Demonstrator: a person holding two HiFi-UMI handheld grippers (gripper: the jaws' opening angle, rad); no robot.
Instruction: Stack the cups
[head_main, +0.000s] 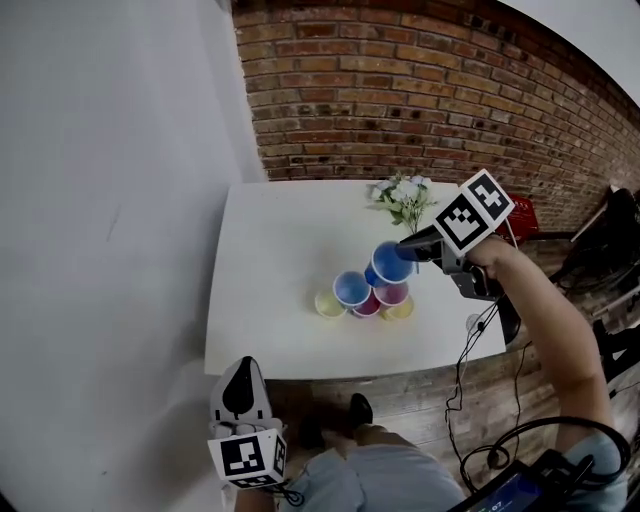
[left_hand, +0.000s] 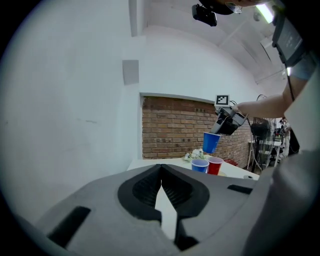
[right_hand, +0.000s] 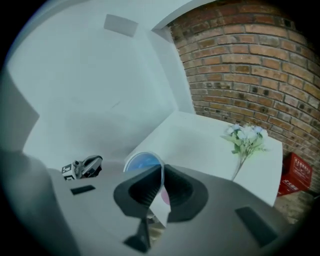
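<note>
right claw (head_main: 405, 246): clamped on rim of blue cup (head_main: 392, 262), raised off bench (head_main: 270, 240)
blue cup: hanging tilted from right claw, just above other cups (head_main: 365, 298)
other cups: clustered on bench beneath right claw
left claw (head_main: 243, 368): closed, empty, well apart from cups
</note>
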